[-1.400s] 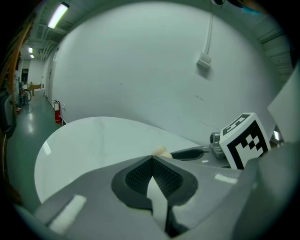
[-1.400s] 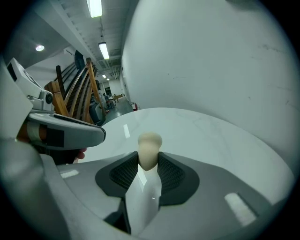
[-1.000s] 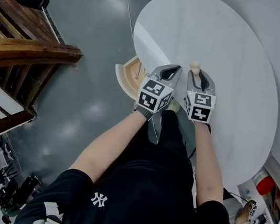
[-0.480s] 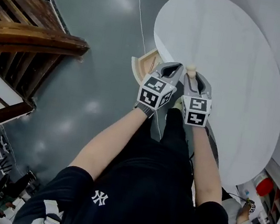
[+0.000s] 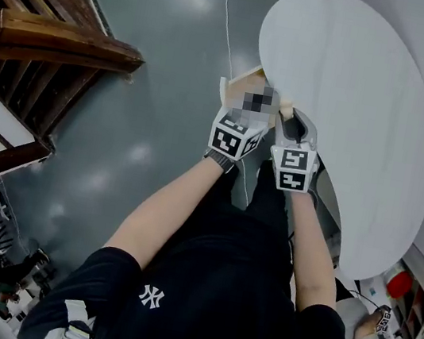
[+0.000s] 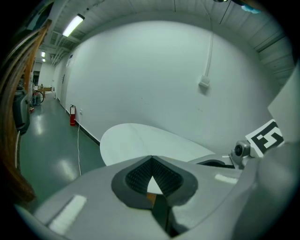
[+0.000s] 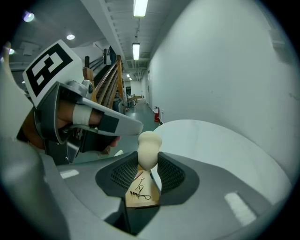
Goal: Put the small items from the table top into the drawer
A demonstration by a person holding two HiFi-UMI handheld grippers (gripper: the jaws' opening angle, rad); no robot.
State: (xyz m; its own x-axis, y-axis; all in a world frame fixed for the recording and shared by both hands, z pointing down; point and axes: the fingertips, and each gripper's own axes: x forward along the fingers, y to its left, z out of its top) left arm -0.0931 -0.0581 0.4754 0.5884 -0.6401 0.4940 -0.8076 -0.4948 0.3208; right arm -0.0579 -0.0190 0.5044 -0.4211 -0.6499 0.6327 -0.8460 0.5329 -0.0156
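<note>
Lengthwise along jaws: peg (image 7: 149,151), knob outward.

The person wears a black short-sleeved T-shirt (image 5: 213,282) with a white interlocked-letter emblem (image 5: 150,300), black trousers (image 5: 262,205) and pale buckled shoulder straps (image 5: 75,330), while the grey left gripper (image 6: 151,160) and right gripper (image 7: 149,158) each bear a black-and-white marker cube (image 5: 235,140).

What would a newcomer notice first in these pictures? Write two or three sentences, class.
First, the pale rounded peg clamped in the jaws of the right gripper, with the open wooden drawer showing just below it. Next, the big round white table filling the head view's upper right.
</note>
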